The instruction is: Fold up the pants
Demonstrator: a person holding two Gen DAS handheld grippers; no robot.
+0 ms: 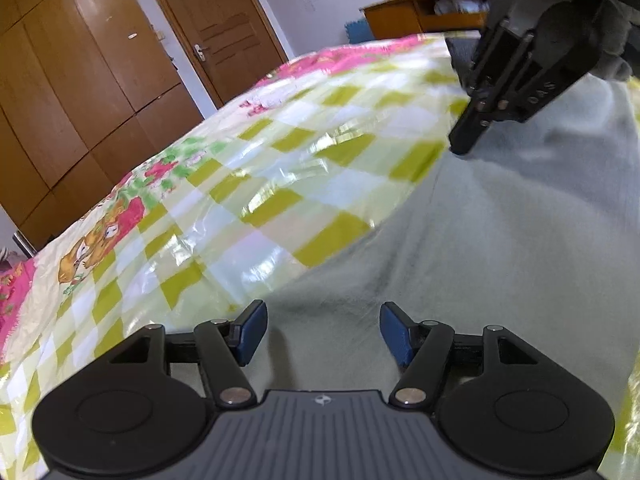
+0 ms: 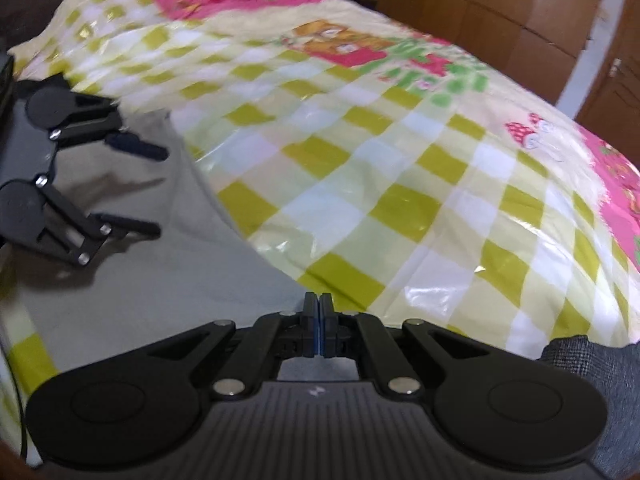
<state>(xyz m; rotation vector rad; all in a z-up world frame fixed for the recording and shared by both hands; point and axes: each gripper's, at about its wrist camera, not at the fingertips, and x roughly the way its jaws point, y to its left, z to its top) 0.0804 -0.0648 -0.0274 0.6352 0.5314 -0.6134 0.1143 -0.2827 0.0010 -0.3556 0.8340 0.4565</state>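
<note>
While we examined the right wrist view, we found the right gripper [image 2: 319, 328] with its black fingers and blue pads pressed fully together; we could not tell whether any cloth was pinched between them. It stood over the near edge of the pale grey cotton pants [image 2: 168, 272], which lay spread flat on the bed. We saw the left gripper [image 1: 320, 330] with its jaws standing well apart and nothing between the blue pads [image 1: 250, 334], only grey cloth lying beneath the gap. From the left wrist view, the right gripper pointed steeply down at the far part of the pants, its tip at or just above the cloth. We noted the pants lying on a glossy yellow-green and white checked bedcover with pink cartoon borders [image 1: 248, 184]. Beyond the bed we recorded brown wooden wardrobe doors [image 1: 60, 92] and a brown panelled door [image 1: 224, 28].
</note>
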